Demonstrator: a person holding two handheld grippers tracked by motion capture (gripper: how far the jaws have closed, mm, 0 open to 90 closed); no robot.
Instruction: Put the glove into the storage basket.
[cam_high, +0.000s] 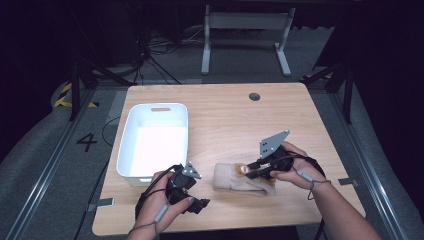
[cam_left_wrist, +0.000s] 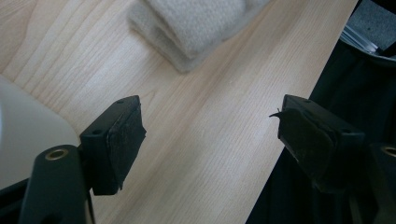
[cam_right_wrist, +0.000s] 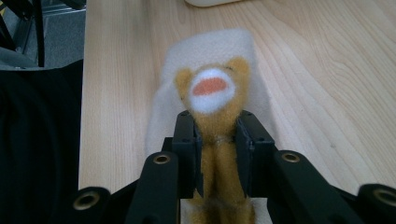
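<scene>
1. The right gripper (cam_right_wrist: 218, 135) had its jaws clamped on a tan plush toy (cam_right_wrist: 212, 93) lying over a folded cream cloth (cam_high: 235, 179) on the worktop (cam_high: 225, 120).
2. The left gripper (cam_left_wrist: 210, 140) hung near the worktop's front edge, jaws wide apart.
3. A white bin (cam_high: 131, 135) sat at the left.

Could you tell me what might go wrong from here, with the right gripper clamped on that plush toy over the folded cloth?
1. The right gripper pinches only a narrow part of the plush toy; soft fabric could slip out when lifted.
2. The toy lies on the folded cream cloth, so lifting might drag the cloth along.
3. The left gripper hangs open near the table's front edge, doing nothing to pin the cloth.
</scene>
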